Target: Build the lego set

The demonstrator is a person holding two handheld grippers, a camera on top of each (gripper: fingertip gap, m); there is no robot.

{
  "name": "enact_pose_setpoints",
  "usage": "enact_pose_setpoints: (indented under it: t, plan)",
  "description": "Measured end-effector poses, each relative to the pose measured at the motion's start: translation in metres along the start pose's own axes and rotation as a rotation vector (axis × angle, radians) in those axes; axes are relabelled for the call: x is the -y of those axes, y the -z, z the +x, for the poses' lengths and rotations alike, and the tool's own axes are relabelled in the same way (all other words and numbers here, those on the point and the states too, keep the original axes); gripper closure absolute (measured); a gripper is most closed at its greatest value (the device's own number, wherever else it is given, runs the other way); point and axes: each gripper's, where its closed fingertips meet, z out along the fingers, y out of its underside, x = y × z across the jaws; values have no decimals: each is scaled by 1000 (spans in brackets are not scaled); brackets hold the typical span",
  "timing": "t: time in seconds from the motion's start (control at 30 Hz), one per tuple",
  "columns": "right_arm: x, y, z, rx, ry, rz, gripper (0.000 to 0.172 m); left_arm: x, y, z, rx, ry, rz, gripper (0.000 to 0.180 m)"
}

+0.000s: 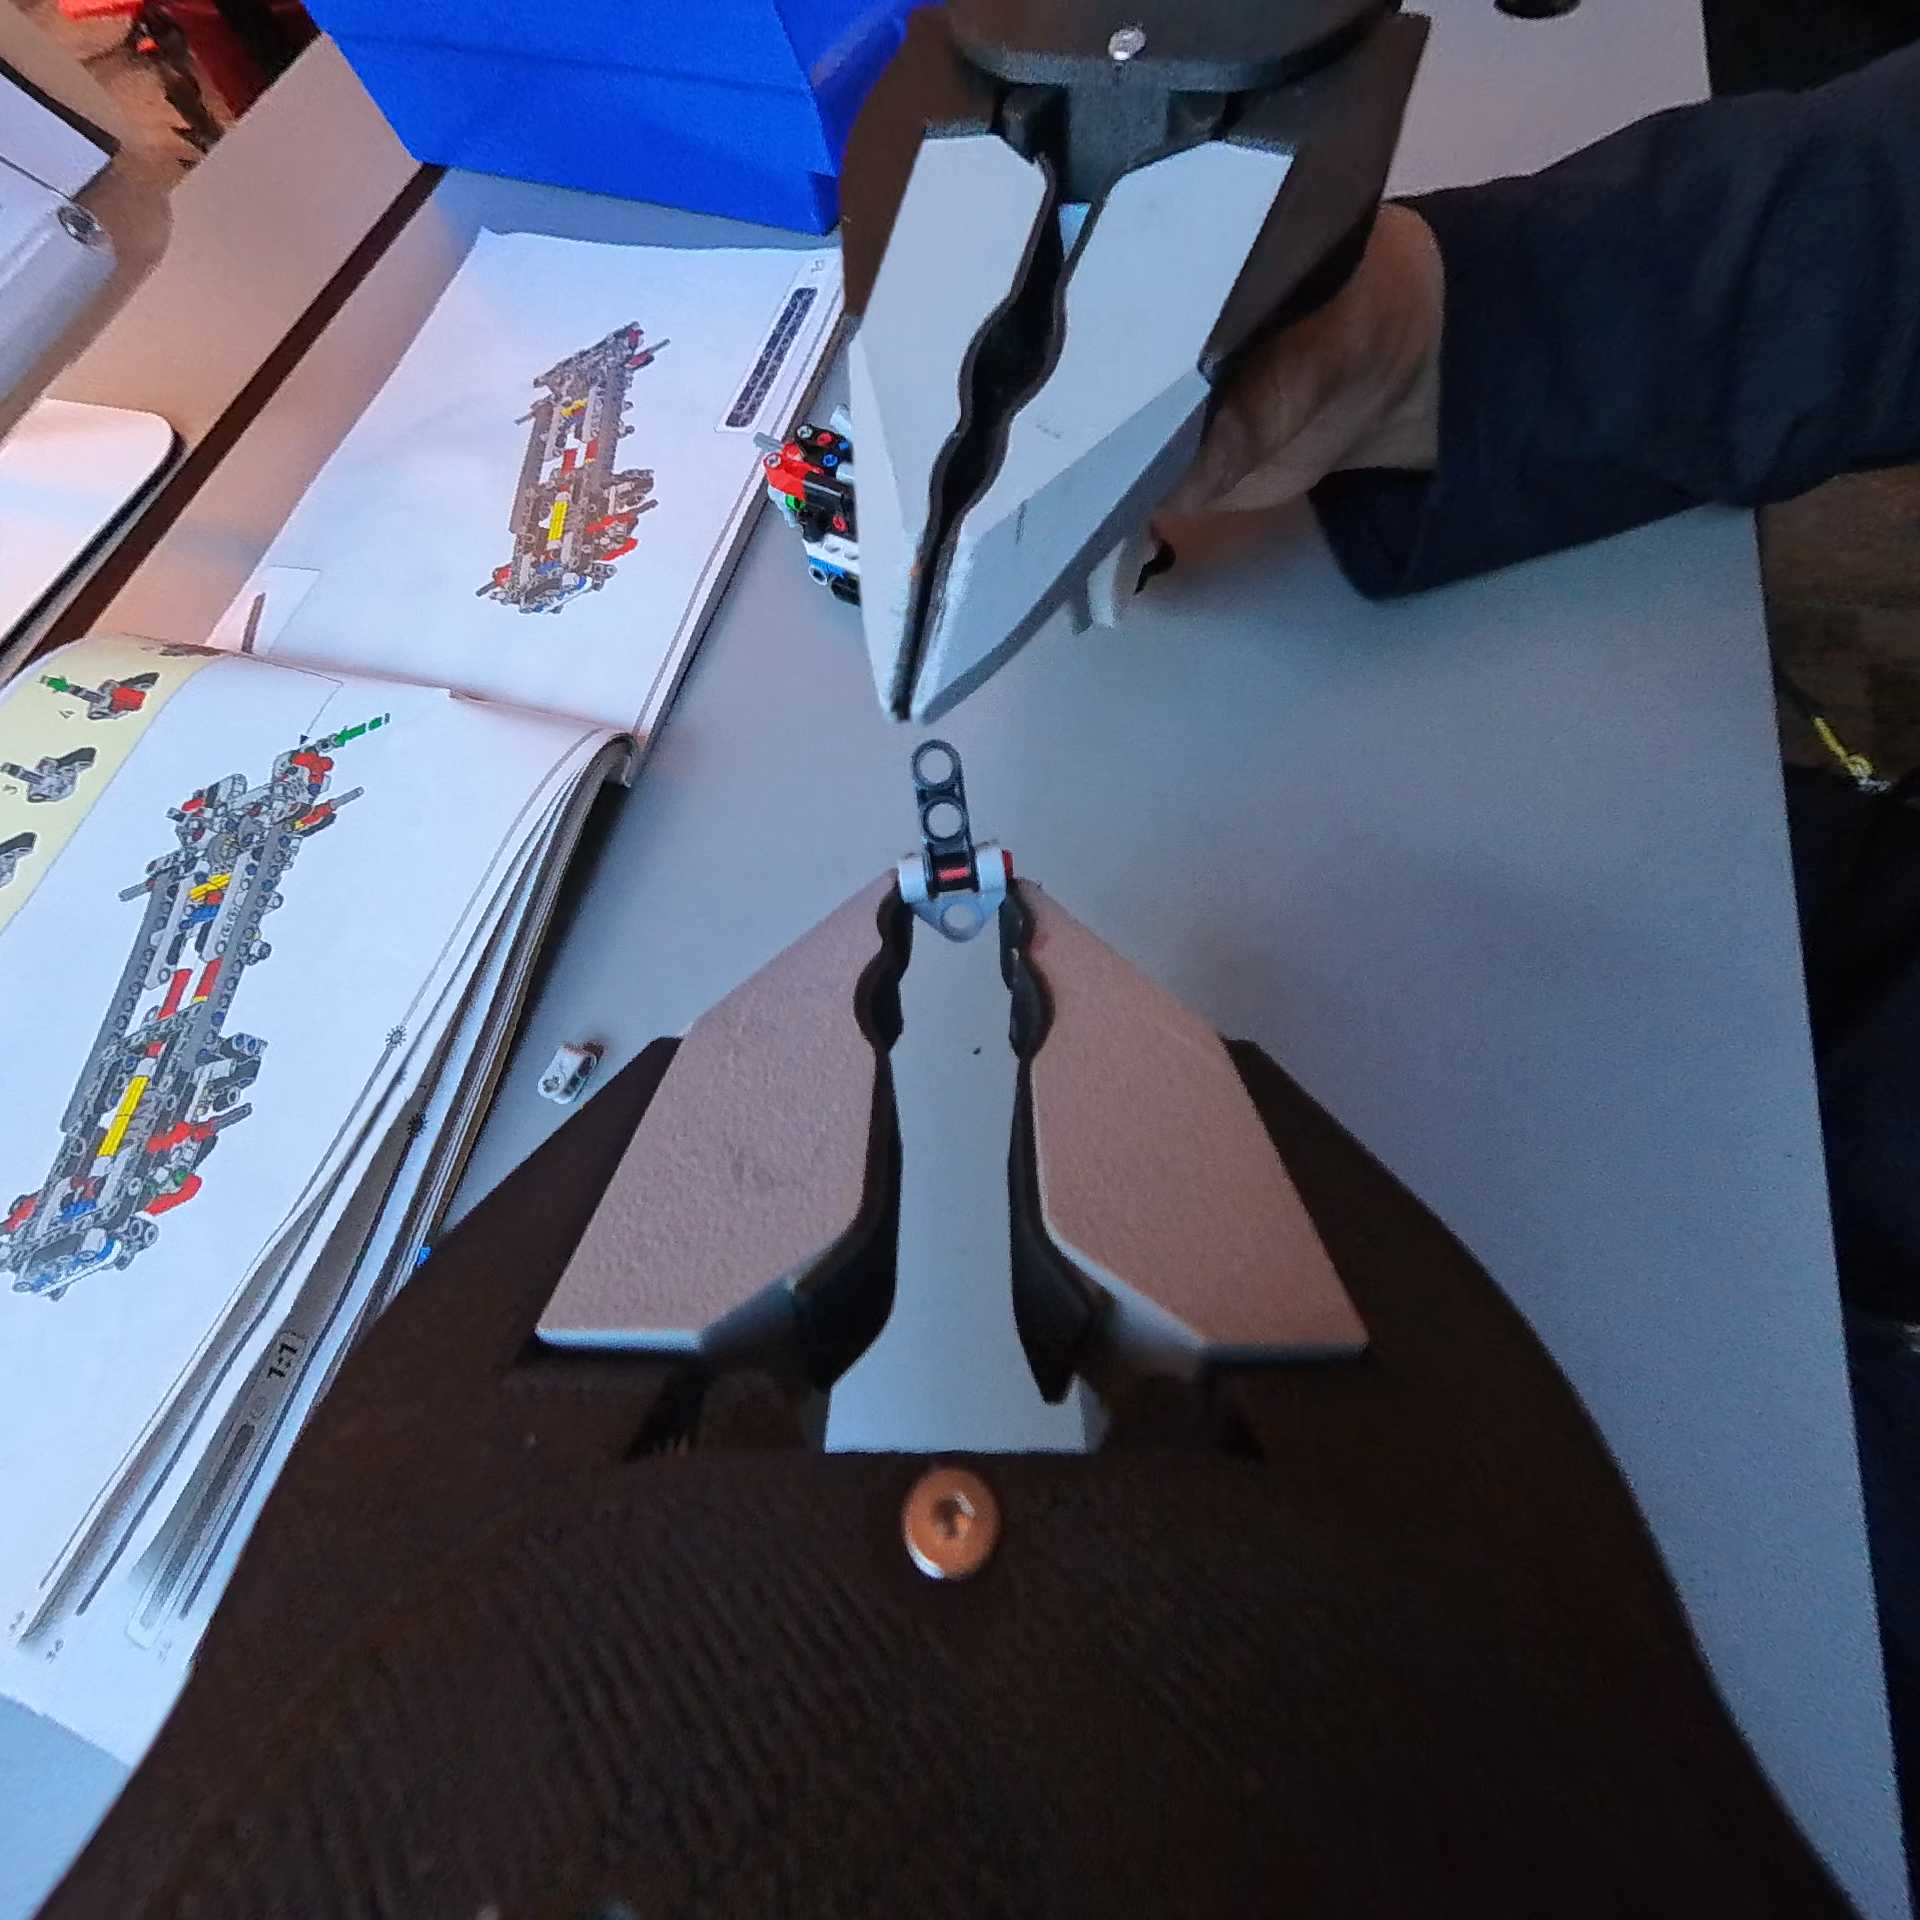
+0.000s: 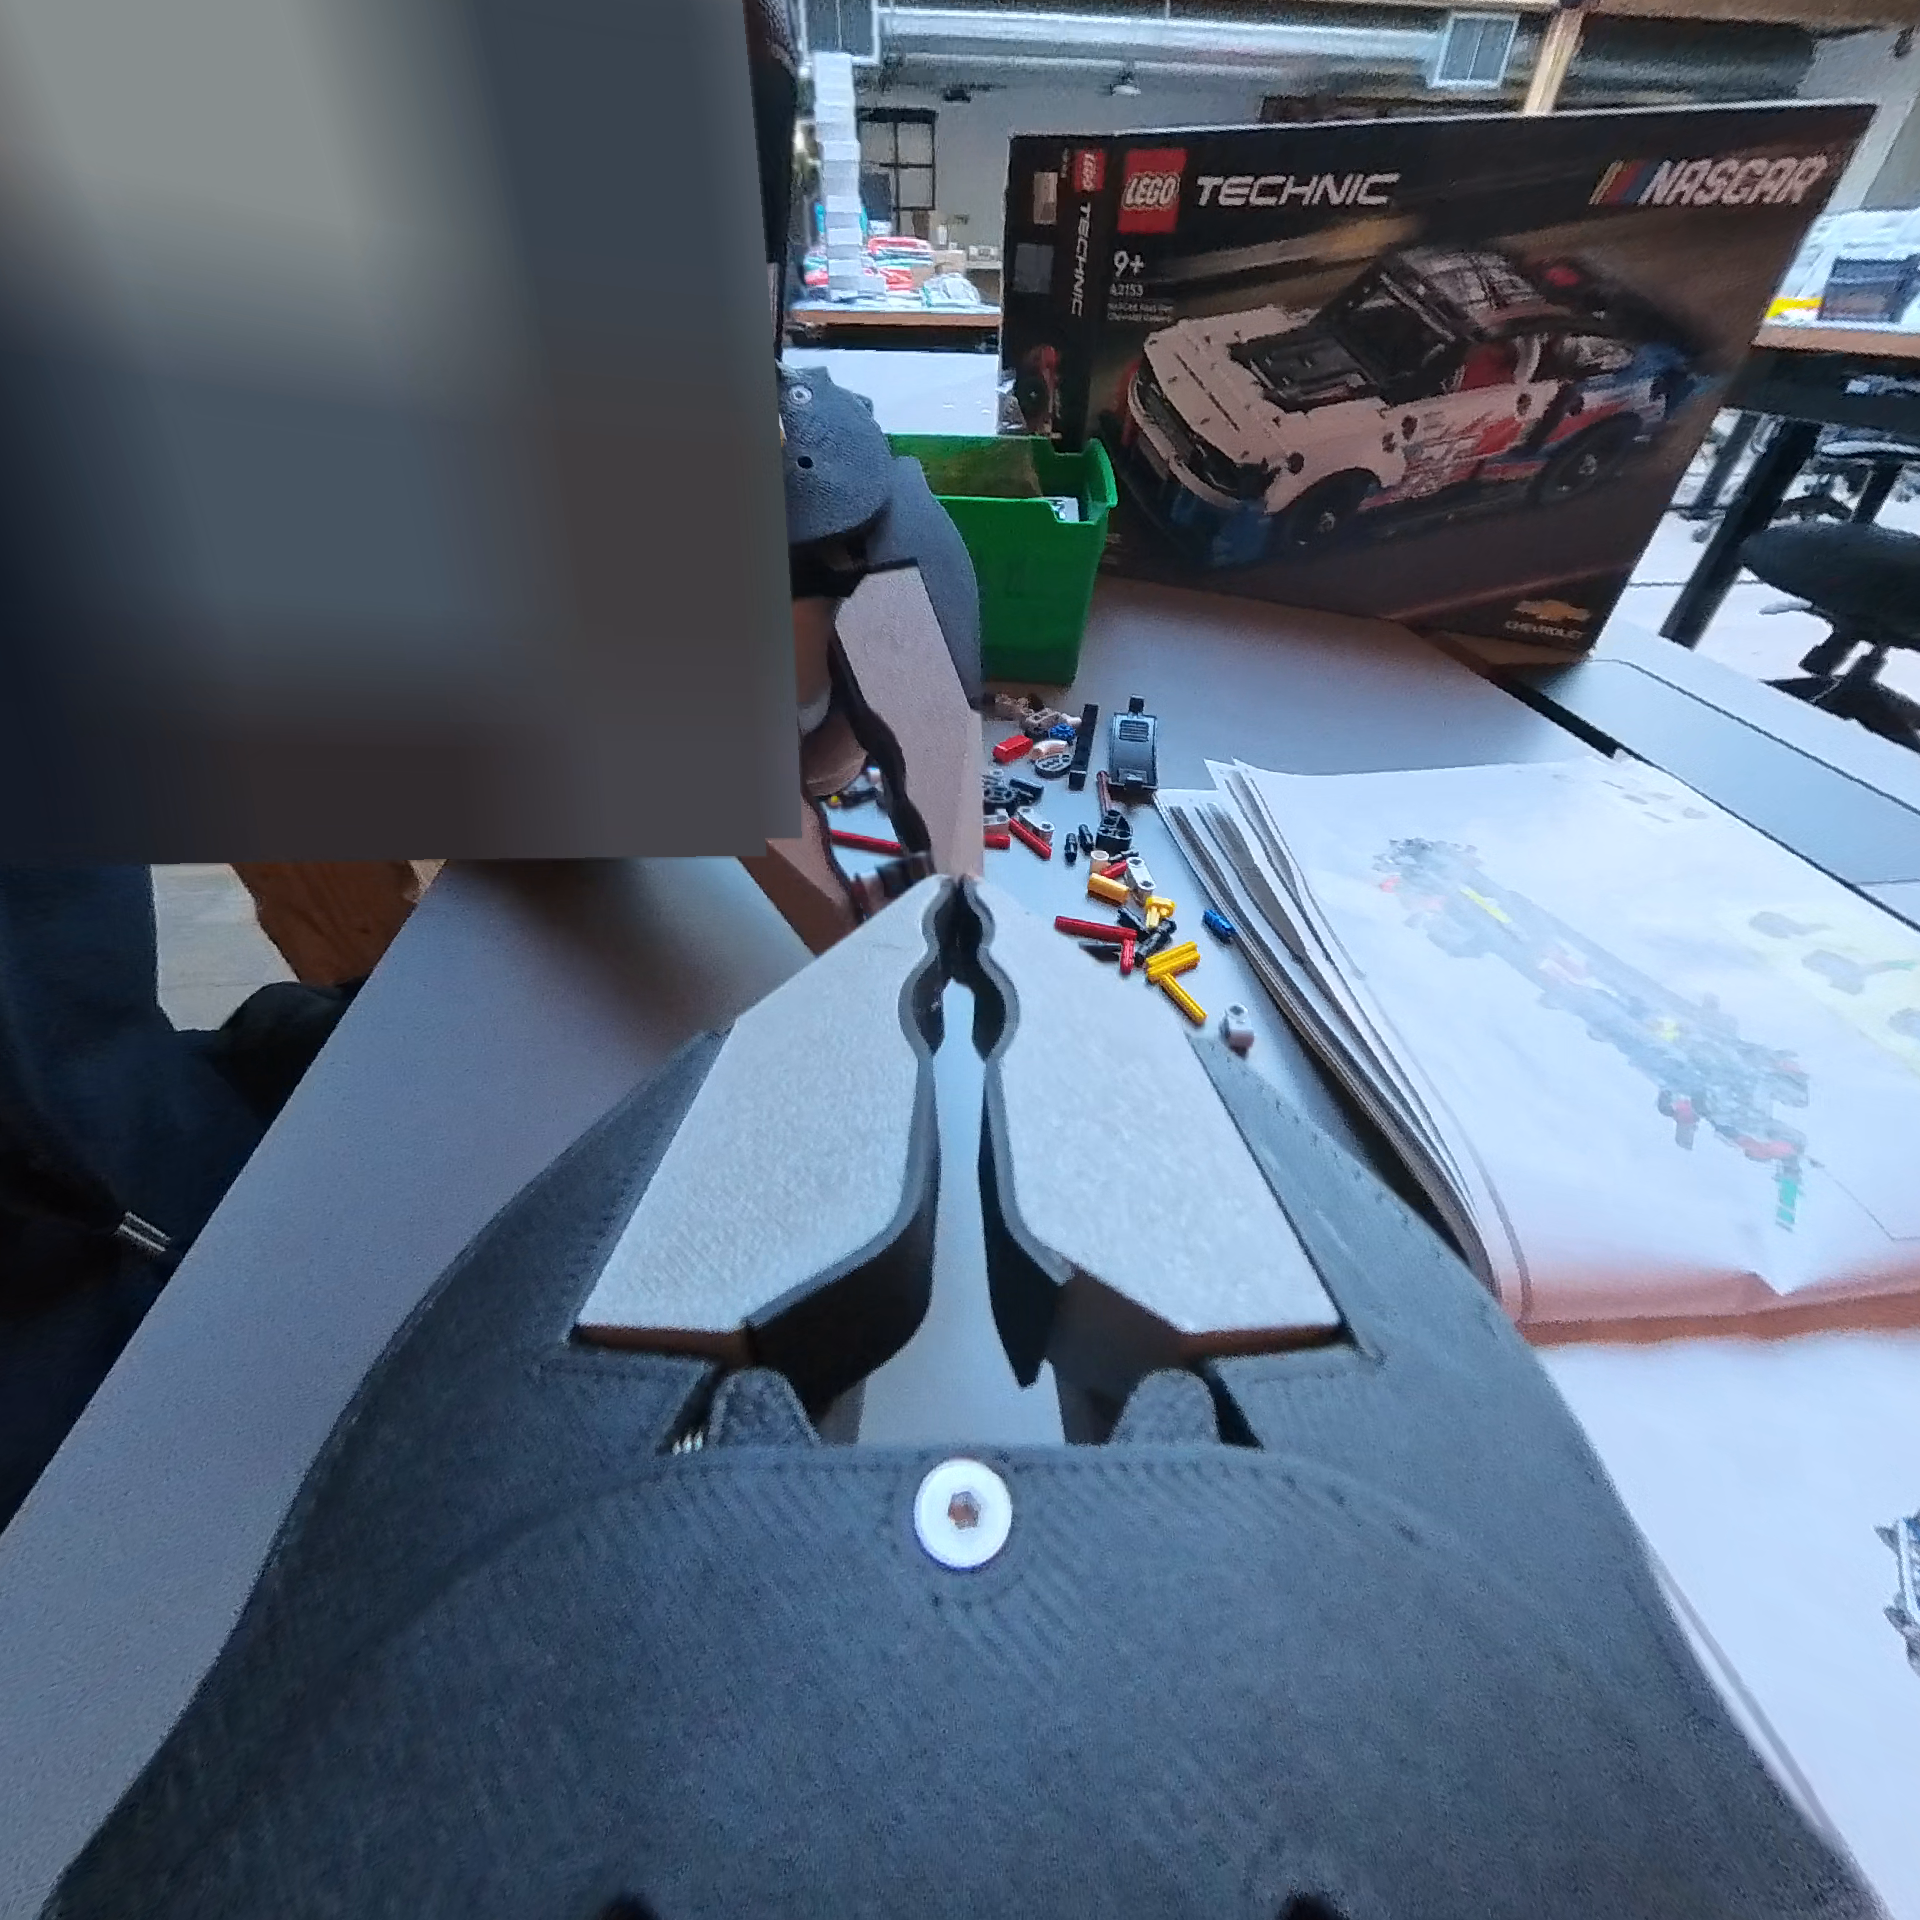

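Note:
My left gripper [image 1: 956, 888] is shut on a small brick assembly [image 1: 951, 883]: a light grey connector with a red axle through it and a black two-hole beam [image 1: 940, 795] sticking out forward. It is held just above the grey table [image 1: 1351, 831]. My right gripper [image 1: 904, 712] points at it from the far side, its tips a short way off the black beam, shut with nothing between the pads. In the right wrist view the right gripper [image 2: 958, 885] is shut and bare, and the left gripper's brown fingers [image 2: 914, 707] stand just beyond it.
Open instruction booklets [image 1: 260, 935] [image 1: 520, 468] lie to the left, with a blue bin [image 1: 623, 94] behind. A part-built model [image 1: 821, 488] and a small grey piece [image 1: 569, 1070] lie on the table. Loose pieces [image 2: 1122, 894], a green bin [image 2: 1029, 540] and the set's box [image 2: 1455, 364] show in the right wrist view. The tips of both grippers are at nearly the same place.

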Motion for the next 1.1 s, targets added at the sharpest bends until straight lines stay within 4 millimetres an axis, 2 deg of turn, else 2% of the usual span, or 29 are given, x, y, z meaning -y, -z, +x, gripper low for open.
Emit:
enact_pose_setpoints:
  t: [0.07, 0.1, 0.13, 0.3, 0.43, 0.8, 0.87, 0.97, 1.0, 1.1]
  plan:
    - [2, 1, 0, 7, -14, 10, 172, -1, 1, 0, -10, 10, -8, 166]
    - [5, 1, -2, 20, -21, 25, 163, -3, 0, 0, -10, 9, -17, 166]
    - [8, 0, -2, 17, -31, 37, 147, -4, -1, 1, -14, 4, -22, 166]
    - [-7, -9, -12, 34, 50, -54, 167, -7, -5, 6, -24, -17, -44, 166]
    - [-3, -6, -14, 59, 25, -38, 167, -1, -3, 8, -51, 4, -3, 166]
    - [1, 1, -2, 45, -85, 8, 167, 15, 9, -2, -61, 87, 128, 167]
    - [-3, 0, -3, 40, -60, -31, 165, 11, 6, -1, -52, 65, 105, 167]
    - [-8, -2, -10, 48, 18, -83, 145, 2, 0, -1, -23, 22, 42, 167]
    - [-8, -2, -11, 38, 48, -89, 146, 1, -1, -1, -19, 8, 32, 167]
    - [-10, -2, -14, 30, 118, -102, 167, 1, -2, 4, -26, -16, 23, 167]
